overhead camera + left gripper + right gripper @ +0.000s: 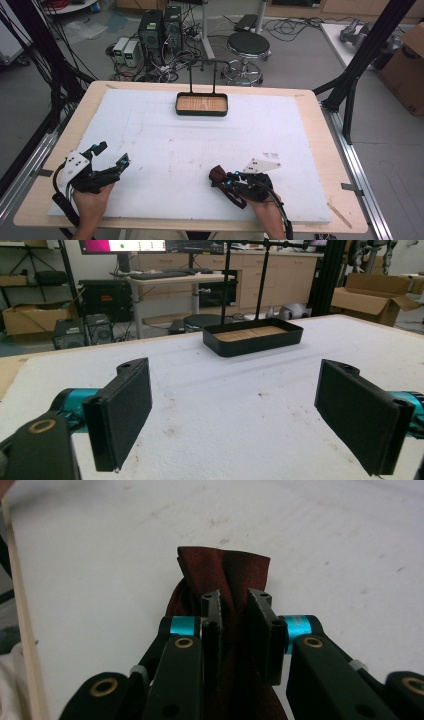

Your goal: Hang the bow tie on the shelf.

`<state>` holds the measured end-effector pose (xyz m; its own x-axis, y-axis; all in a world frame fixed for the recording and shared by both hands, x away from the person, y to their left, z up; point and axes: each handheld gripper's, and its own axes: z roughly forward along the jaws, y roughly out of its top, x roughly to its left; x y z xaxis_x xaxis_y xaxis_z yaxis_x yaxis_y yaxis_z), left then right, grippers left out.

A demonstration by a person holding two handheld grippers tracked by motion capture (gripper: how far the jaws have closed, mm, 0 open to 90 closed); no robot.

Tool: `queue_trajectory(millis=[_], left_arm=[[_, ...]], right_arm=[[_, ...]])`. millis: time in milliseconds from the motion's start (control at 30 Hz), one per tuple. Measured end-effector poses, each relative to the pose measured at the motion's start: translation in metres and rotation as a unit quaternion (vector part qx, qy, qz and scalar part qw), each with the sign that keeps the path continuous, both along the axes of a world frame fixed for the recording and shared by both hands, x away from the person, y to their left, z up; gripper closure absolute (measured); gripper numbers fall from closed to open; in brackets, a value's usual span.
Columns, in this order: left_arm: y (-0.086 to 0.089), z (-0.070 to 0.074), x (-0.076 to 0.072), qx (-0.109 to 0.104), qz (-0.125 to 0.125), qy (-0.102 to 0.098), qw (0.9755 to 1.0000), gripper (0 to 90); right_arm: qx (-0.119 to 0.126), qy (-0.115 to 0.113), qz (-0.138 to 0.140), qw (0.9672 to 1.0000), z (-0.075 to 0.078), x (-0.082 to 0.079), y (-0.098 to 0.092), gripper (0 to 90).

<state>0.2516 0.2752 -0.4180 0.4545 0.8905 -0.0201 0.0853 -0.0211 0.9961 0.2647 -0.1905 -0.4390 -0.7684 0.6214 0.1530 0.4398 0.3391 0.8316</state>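
Note:
A dark red cloth (217,173) lies bunched on the white foam board (165,145) near the front edge, right of centre. My right gripper (223,182) is shut on it. In the right gripper view the two pads of my right gripper (235,602) pinch a gathered fold of the dark red cloth (225,565), which flares out past the tips. At the front left, my left gripper (113,153) is held just above the board, open. In the left gripper view the jaws of my left gripper (235,405) stand wide apart with nothing between them.
A black tray (202,113) with a wooden floor and a tall wire handle sits at the far middle of the board, also in the left gripper view (250,344). Black frame posts flank the table. A stool and computers stand on the floor beyond.

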Motion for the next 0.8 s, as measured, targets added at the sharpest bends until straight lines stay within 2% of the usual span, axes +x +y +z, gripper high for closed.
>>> queue_trajectory(millis=[100,300,500,800], left_arm=[[0.0,0.0,0.0,0.0,-0.001,0.0,1.0,15.5],[-0.001,0.0,0.002,-0.003,-0.003,-0.001,1.0,15.6],[-0.003,0.0,0.005,-0.004,-0.006,-0.001,1.0,15.6],[-0.004,-0.001,0.007,-0.008,-0.008,-0.001,0.9999,15.6]], right_arm=[[0.022,-0.007,-0.008,0.9997,0.004,0.0,-0.006,77.0],[0.049,-0.016,-0.027,0.9983,0.015,0.007,-0.017,77.1],[0.045,-0.031,-0.04,0.9977,0.031,0.023,-0.021,77.1],[0.03,-0.071,-0.062,0.9951,0.062,0.05,-0.017,77.2]])
